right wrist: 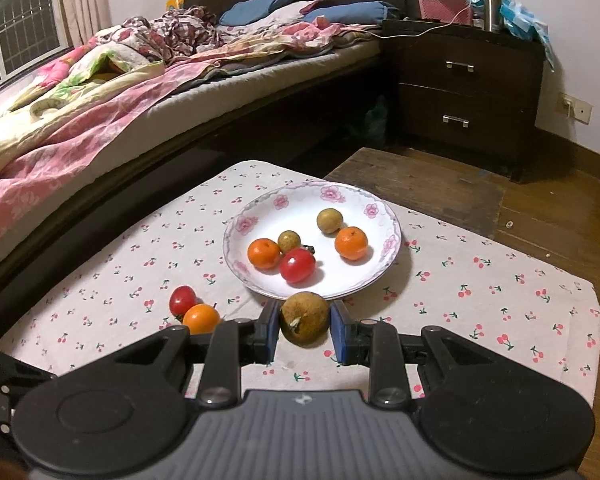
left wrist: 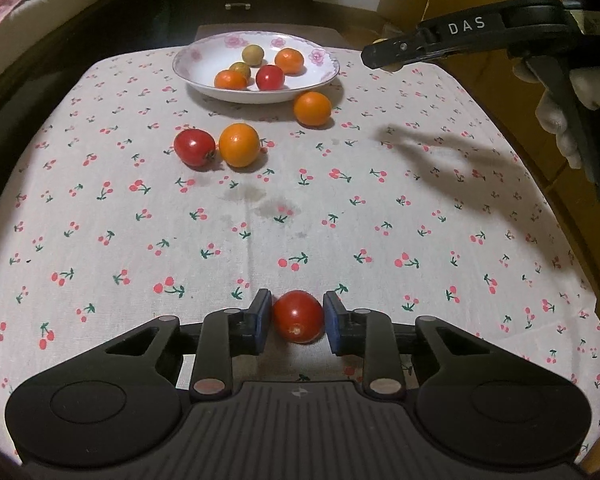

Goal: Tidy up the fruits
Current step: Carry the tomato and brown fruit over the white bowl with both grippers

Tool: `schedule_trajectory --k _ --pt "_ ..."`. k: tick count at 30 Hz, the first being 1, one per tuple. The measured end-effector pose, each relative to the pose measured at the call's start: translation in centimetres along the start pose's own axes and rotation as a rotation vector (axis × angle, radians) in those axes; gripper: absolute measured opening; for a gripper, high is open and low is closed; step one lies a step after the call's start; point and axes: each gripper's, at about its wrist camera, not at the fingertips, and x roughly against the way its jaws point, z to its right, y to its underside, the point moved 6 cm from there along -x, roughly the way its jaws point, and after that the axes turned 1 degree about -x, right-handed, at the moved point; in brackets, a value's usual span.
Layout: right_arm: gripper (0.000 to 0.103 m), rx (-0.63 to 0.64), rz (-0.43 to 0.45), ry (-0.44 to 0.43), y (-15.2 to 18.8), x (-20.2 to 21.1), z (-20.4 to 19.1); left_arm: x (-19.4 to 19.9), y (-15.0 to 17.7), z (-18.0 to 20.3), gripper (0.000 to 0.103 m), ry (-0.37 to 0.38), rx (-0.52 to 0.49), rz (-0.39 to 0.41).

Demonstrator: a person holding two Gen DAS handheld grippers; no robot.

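A white flowered plate [left wrist: 204, 80] [right wrist: 384, 272] at the far side of the cloth holds several small fruits: oranges, a red tomato, brown longans. My left gripper [left wrist: 297, 322] is shut on a red tomato [left wrist: 299, 316] low over the near cloth. My right gripper [right wrist: 305, 322] is shut on a brown longan [right wrist: 304, 318], held in the air in front of the plate's near rim. The right gripper also shows in the left wrist view [left wrist: 384, 58]. A tomato [left wrist: 194, 147] [right wrist: 182, 299] and an orange [left wrist: 239, 145] [right wrist: 201, 317] lie together on the cloth. Another orange [left wrist: 312, 109] lies by the plate.
The low table has a cherry-print cloth [left wrist: 340, 208] [right wrist: 480, 280]. A bed [right wrist: 100, 92] runs along the left. A dark nightstand [right wrist: 464, 96] stands beyond the table. Wooden floor [right wrist: 552, 216] lies to the right.
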Motion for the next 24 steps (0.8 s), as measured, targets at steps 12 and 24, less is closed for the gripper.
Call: schedule_trajectory --k 12,24 --pt "0.018 0.019 -0.022 -0.021 0.1 -1.3 -0.8 1.0 -4.4 -0.3 0.034 0.021 0.038 0.105" --pt "0.019 0.023 0.021 -0.008 -4.0 -5.2 -0.5 -3.5 -15.9 -3.3 0.035 -0.049 0.096 0.227"
